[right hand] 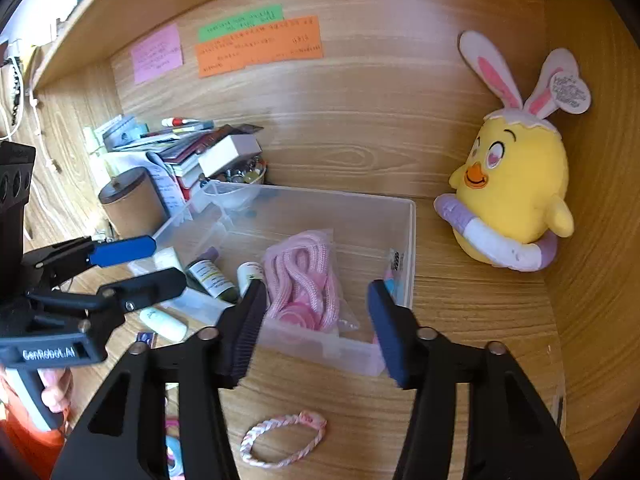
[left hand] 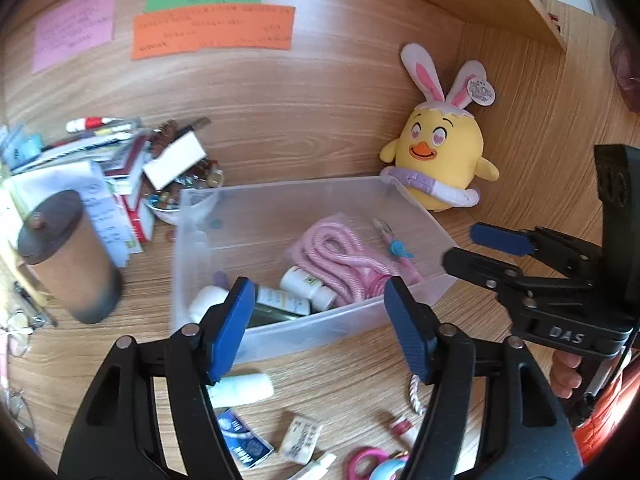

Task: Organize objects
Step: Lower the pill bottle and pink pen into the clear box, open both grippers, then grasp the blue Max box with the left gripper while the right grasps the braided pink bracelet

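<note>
A clear plastic bin [left hand: 192,216] [right hand: 408,240] sits on the wooden desk. It holds a pink rope [left hand: 332,256] [right hand: 298,272], small bottles [left hand: 304,284] [right hand: 210,276] and a pen with a blue charm [left hand: 398,250]. My left gripper [left hand: 320,328] is open and empty, just in front of the bin's near wall; it also shows in the right wrist view [right hand: 140,266]. My right gripper [right hand: 316,320] is open and empty over the bin's near right corner; it also shows in the left wrist view [left hand: 476,248]. A braided pink-white hair band [right hand: 280,438] lies on the desk in front of the bin.
A yellow chick plush [left hand: 440,160] [right hand: 516,192] leans in the back right corner. A brown cylinder tin [left hand: 68,256] [right hand: 132,200] and a pile of books and boxes [left hand: 120,168] stand left of the bin. A white tube [left hand: 244,388], packets [left hand: 300,438] and pink rings [left hand: 366,460] lie in front.
</note>
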{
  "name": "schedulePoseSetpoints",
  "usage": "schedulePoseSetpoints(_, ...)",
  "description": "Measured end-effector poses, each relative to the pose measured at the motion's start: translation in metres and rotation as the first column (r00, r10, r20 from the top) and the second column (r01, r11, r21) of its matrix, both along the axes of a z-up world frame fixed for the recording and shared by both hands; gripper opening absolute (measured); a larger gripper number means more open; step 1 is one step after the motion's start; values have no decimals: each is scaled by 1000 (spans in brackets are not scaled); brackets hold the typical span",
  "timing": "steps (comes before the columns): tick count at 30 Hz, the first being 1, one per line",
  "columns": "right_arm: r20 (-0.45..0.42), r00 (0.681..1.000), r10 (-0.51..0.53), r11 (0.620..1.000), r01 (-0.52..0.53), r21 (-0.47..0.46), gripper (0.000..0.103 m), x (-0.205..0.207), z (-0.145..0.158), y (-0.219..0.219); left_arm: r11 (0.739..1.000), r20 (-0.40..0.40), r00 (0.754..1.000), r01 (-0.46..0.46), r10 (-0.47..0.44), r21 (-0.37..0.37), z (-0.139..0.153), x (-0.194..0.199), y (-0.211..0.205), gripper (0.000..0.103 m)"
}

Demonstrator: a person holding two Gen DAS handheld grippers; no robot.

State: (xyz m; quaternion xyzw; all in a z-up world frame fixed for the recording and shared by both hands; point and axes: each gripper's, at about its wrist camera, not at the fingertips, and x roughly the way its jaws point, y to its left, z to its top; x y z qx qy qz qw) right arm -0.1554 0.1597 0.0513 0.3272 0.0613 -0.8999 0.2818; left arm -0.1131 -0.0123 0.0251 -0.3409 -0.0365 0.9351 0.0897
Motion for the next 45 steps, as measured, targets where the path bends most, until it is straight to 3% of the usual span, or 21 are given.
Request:
schedulePoseSetpoints(8,-13,1000,5,1000,-5,0,64,18,3,9,999,16,999,-32,32,9,0,18,-21,74)
schedulePoseSetpoints(19,46,999,7,998,-11,67,67,32,-32,10,995,171,981,-77,87,-66,-53,38,-47,74)
schedulePoseSetpoints(29,168,986,-22,995,5,98,67,27,-73,16,989,259,964,-26,64,-147,-86,61,-53,74)
schedulePoseSetpoints(37,206,978,-36,992,9,128,67,22,-89,13,986,283,958,8,40,-165,-96,57,-50,75)
schedulePoseSetpoints(39,212,977,-35,992,8,127,64,21,-92,12,986,279,960,14,33,-164,-96,55,-48,75)
schedulePoseSetpoints(45,206,978,-21,990,-8,140,39,22,-94,5,987,256,966,8,33,-160,-97,54,-47,72)
